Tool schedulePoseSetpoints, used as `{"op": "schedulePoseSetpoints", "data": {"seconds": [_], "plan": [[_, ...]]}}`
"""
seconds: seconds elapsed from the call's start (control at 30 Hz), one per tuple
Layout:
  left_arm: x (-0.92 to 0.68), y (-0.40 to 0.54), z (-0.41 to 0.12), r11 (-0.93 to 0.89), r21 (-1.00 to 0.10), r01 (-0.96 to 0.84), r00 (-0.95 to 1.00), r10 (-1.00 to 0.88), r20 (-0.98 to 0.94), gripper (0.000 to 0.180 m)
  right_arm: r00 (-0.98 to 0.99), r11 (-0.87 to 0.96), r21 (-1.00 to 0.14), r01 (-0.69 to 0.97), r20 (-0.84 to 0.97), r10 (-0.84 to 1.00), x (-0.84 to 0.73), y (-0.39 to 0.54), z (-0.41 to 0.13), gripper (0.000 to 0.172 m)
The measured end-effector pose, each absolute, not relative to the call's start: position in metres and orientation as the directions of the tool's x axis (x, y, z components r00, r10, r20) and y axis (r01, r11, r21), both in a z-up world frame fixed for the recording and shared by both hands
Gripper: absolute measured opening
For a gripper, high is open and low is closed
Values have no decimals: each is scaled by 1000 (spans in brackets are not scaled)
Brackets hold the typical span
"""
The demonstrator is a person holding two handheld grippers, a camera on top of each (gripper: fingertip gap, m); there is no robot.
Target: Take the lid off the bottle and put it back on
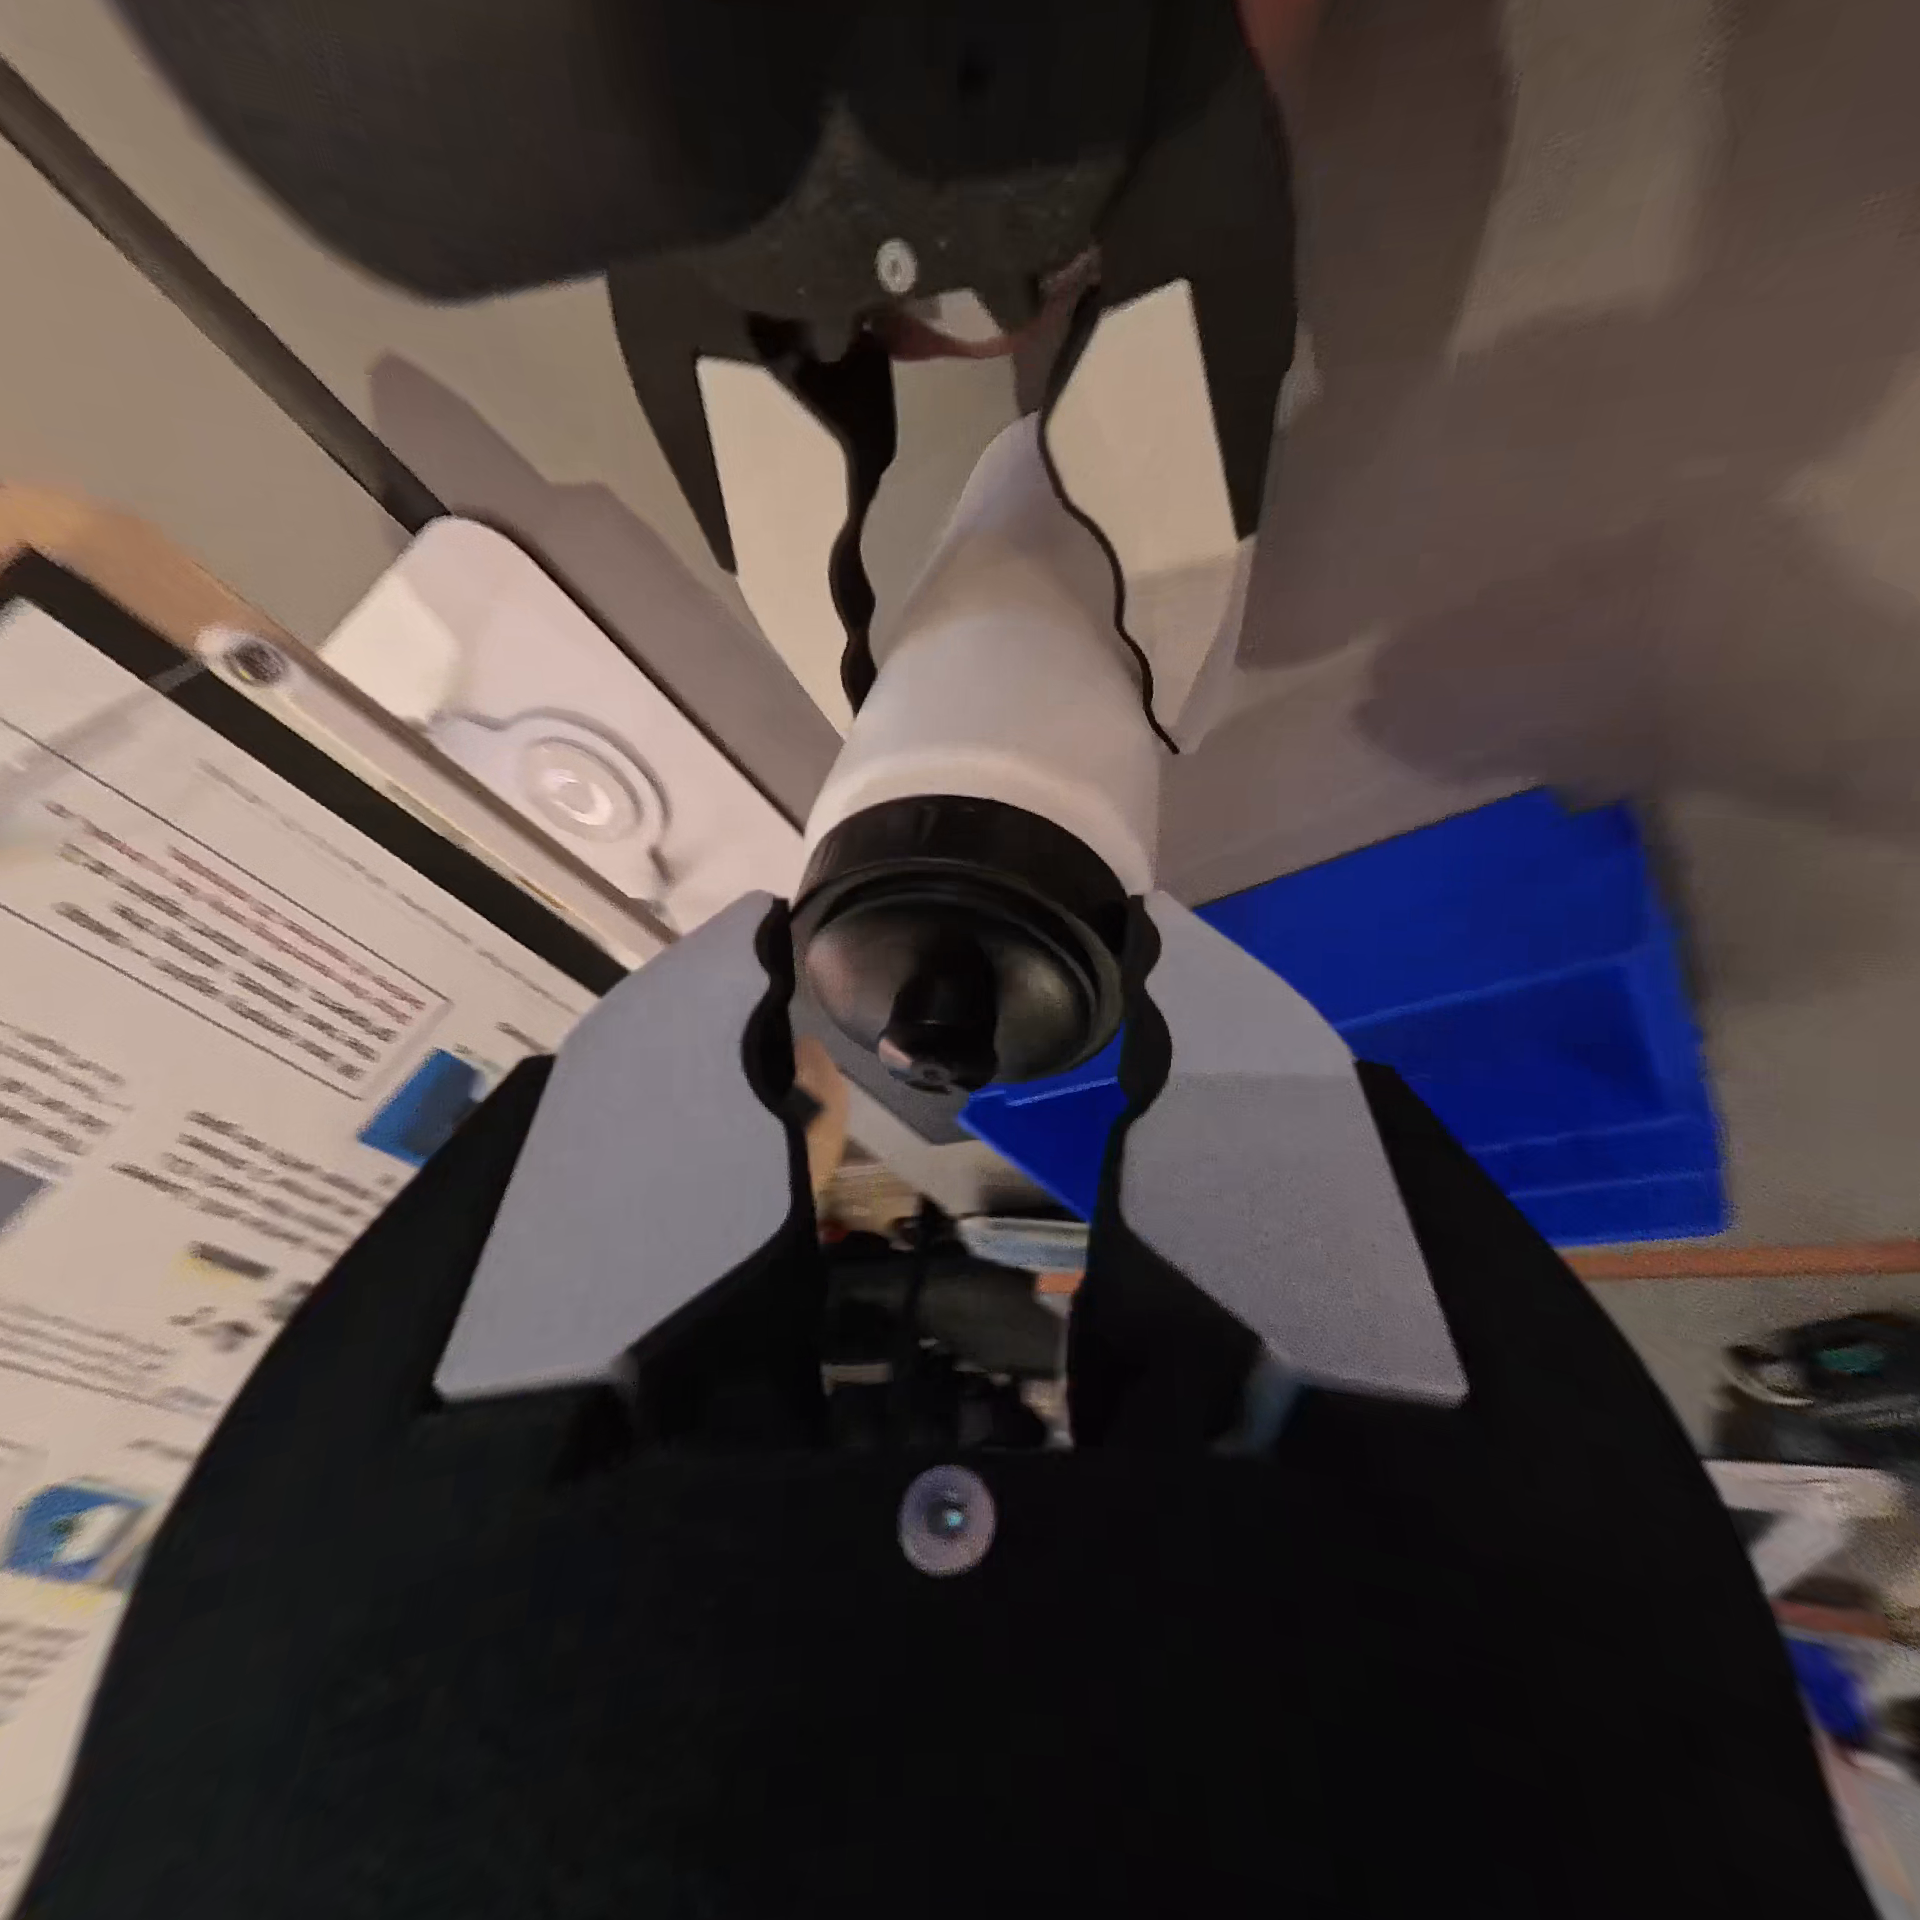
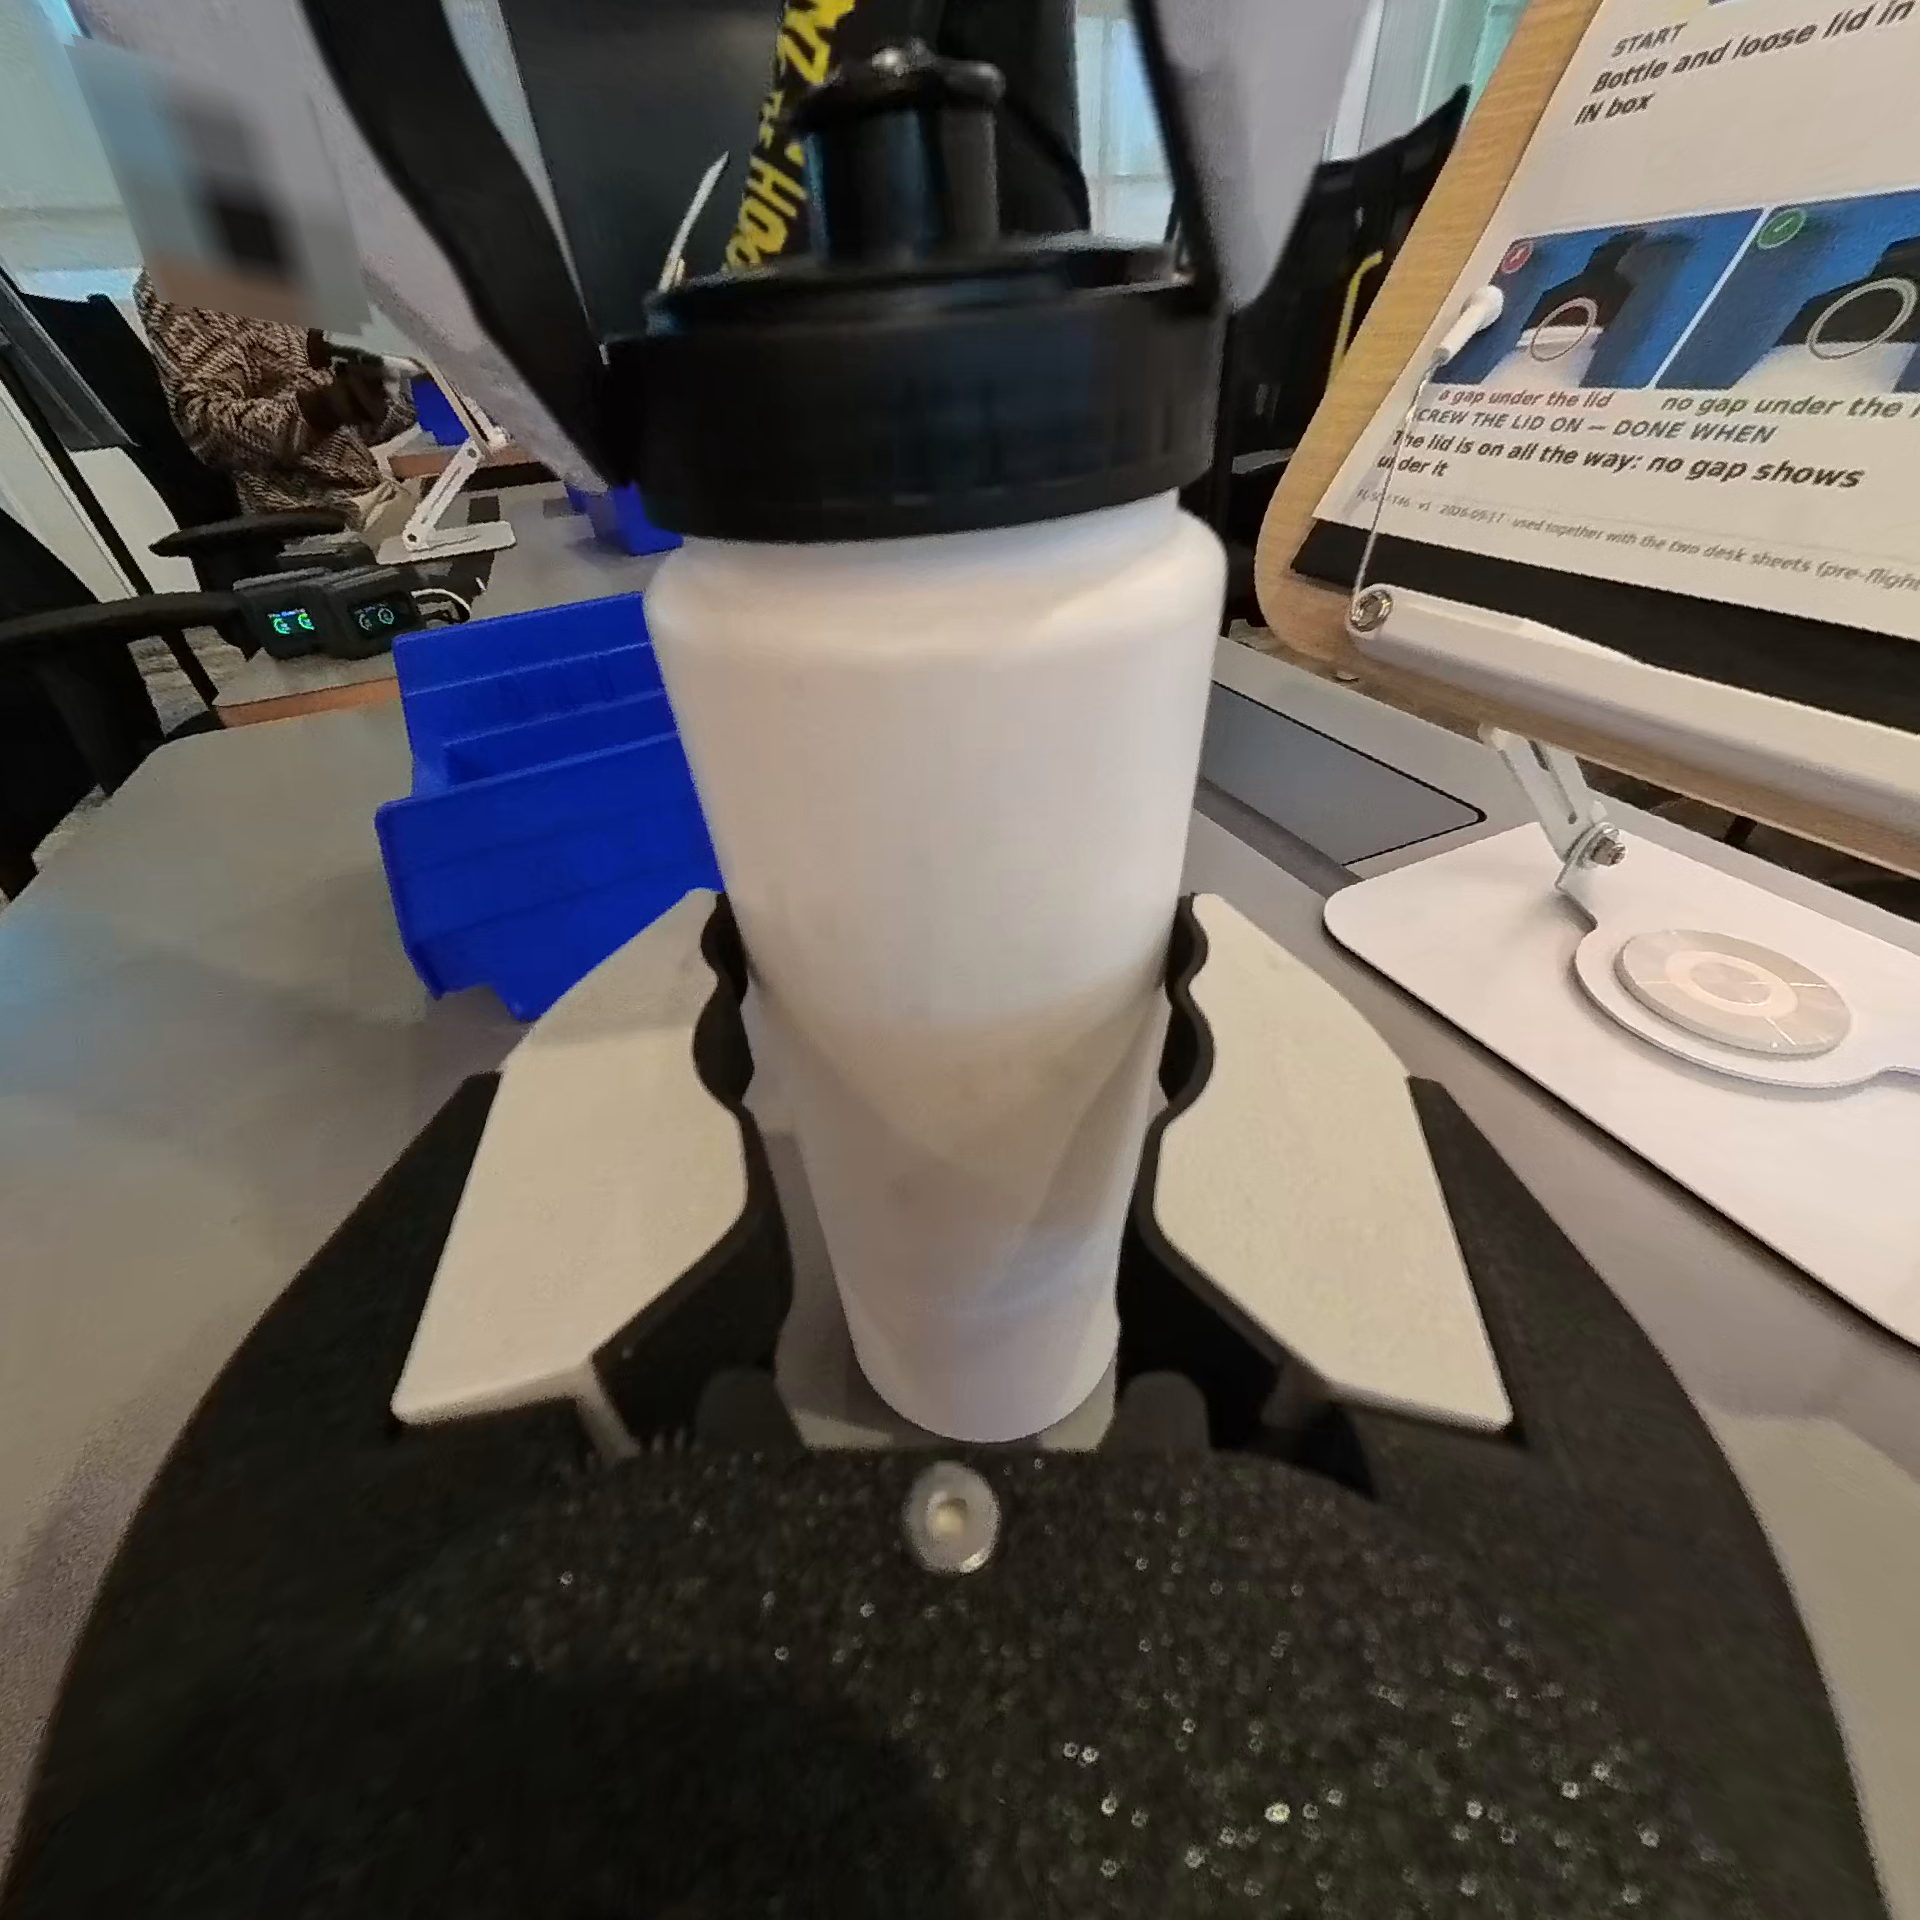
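White bottle (image 2: 935,831) is clamped by the right gripper (image 2: 951,997) around its lower body, held above the bench (image 2: 208,935), just beside the blue bin (image 2: 540,790). Black lid (image 1: 961,935), seated on the bottle, is pinched at its rim by the left gripper (image 1: 956,987).

Soft, even room light falls from above; daylight glows through windows (image 2: 62,208) far beyond the right gripper (image 2: 956,997). Shadows are faint. Motion smears the sheet (image 1: 187,987) left of the left gripper (image 1: 956,997) and the wall upper right. Wide-angle bending curves every edge. Small glints speckle the right gripper's black body.
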State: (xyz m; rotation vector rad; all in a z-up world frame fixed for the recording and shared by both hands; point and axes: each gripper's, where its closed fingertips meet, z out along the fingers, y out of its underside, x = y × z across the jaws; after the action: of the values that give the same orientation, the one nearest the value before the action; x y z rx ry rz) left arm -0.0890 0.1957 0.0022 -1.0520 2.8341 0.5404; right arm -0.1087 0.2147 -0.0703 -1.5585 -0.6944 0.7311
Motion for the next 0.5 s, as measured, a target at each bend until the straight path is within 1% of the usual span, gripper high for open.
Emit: {"op": "schedulePoseSetpoints", "data": {"seconds": [0.1, 0.17, 0.23, 0.27, 0.3, 0.37, 0.43, 0.5], "plan": [[-86, 190, 4, 765, 348, -542, -840, -489, -233, 53, 623, -106, -994, 18, -72, 779, -107, 215, -70, 78], [-81, 188, 6, 769, 345, -538, -840, -455, -297, 48, 624, -112, -994, 12, -81, 777, -106, 215, -70, 78], [-73, 191, 14, 718, 323, -617, -776, -489, -399, 70, 618, -106, -994, 24, -68, 783, -108, 214, -71, 78], [-74, 190, 19, 674, 289, -680, -723, -552, -416, 74, 621, -105, -994, 29, -65, 781, -110, 214, -71, 78], [-74, 185, 22, 625, 227, -747, -655, -632, -414, 77, 624, -109, -994, 29, -67, 779, -111, 214, -71, 78], [-76, 172, 29, 515, 55, -855, -501, -794, -345, 90, 622, -106, -994, 31, -64, 780, -111, 213, -71, 78], [-75, 159, 37, 366, -126, -922, -330, -914, -234, 89, 619, -107, -994, 32, -64, 782, -111, 212, -71, 78], [-72, 157, 41, 171, -273, -947, -137, -980, -142, 80, 620, -108, -994, 29, -67, 782, -111, 213, -71, 78]]}}
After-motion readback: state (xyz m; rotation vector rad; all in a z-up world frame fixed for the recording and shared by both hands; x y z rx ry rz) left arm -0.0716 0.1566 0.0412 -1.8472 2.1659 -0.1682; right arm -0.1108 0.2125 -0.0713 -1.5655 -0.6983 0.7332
